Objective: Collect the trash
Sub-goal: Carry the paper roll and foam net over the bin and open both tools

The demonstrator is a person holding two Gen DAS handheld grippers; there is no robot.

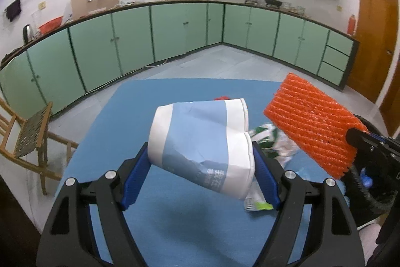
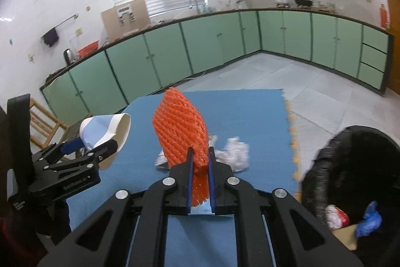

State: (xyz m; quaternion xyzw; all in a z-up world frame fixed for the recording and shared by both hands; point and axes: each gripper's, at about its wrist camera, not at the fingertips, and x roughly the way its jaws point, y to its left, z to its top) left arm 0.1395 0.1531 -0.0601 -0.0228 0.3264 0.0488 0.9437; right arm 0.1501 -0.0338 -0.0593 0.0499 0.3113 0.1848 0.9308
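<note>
My left gripper (image 1: pixel 200 154) is shut on a crushed white and blue paper cup (image 1: pixel 200 142), held above the blue table mat (image 1: pixel 140 111). The cup also shows in the right wrist view (image 2: pixel 105 129). My right gripper (image 2: pixel 200 159) is shut on an orange foam net (image 2: pixel 182 126), held above the mat; the net shows at the right of the left wrist view (image 1: pixel 312 124). A green and white wrapper (image 1: pixel 267 139) lies on the mat behind the cup. Crumpled white paper (image 2: pixel 235 152) lies on the mat past the net.
A black trash bag (image 2: pixel 350 167) stands open at the mat's right edge, holding a blue glove (image 2: pixel 370 222) and red and white scraps. A wooden chair (image 1: pixel 30 134) stands left of the table. Green cabinets (image 1: pixel 175 29) line the far walls.
</note>
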